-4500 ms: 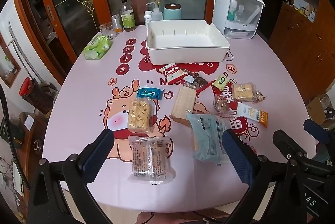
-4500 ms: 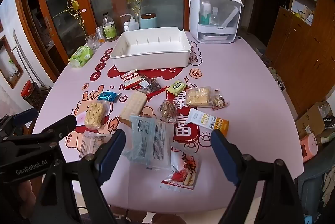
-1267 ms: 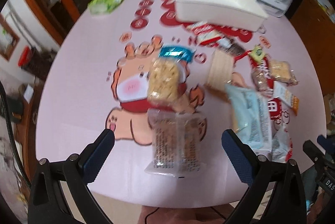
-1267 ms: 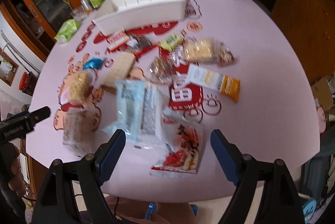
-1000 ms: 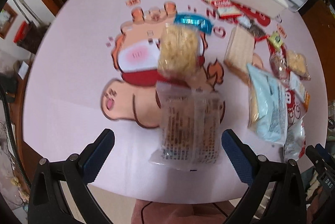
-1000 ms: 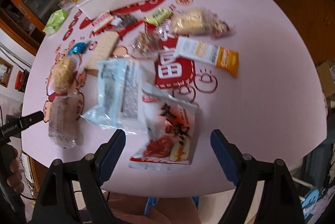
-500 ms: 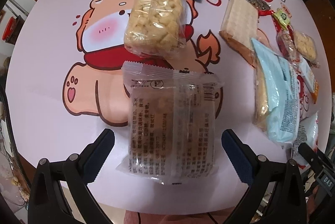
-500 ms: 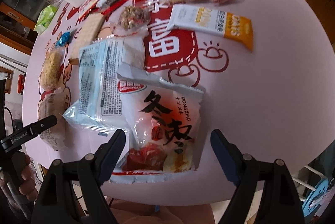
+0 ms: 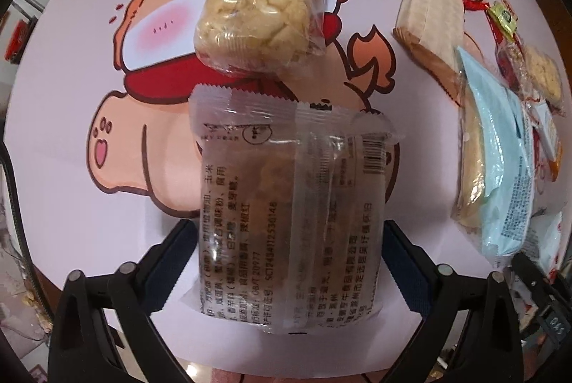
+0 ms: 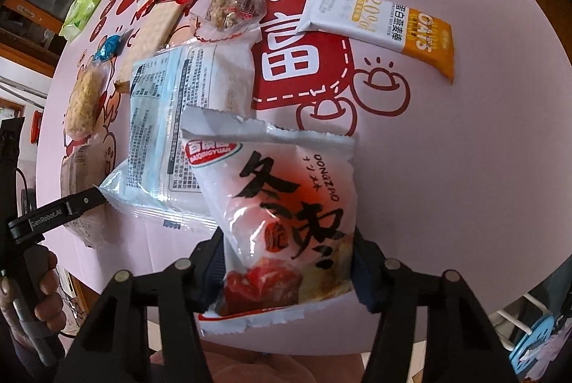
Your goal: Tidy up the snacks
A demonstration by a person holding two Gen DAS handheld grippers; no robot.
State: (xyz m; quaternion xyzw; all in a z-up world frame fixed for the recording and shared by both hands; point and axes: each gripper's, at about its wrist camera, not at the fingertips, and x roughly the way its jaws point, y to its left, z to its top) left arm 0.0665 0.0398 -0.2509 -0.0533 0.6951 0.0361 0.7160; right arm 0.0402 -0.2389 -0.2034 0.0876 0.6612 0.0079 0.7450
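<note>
Both claws have dropped: right claw (image 10: 287,270) clenching the red-and-white packet (image 10: 282,222), left claw (image 9: 289,250) released astride the clear packet (image 9: 289,197).

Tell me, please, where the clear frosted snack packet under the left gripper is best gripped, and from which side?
Grip the frosted packet across its long side edges, at the near half, coming straight from above: it lies flat on the pink tablecloth, and the left gripper already straddles that width. This is a judgement.

"DONGZAO" on red-white pouch (image 10: 286,225), "OATS" on bar (image 10: 382,25)
</note>
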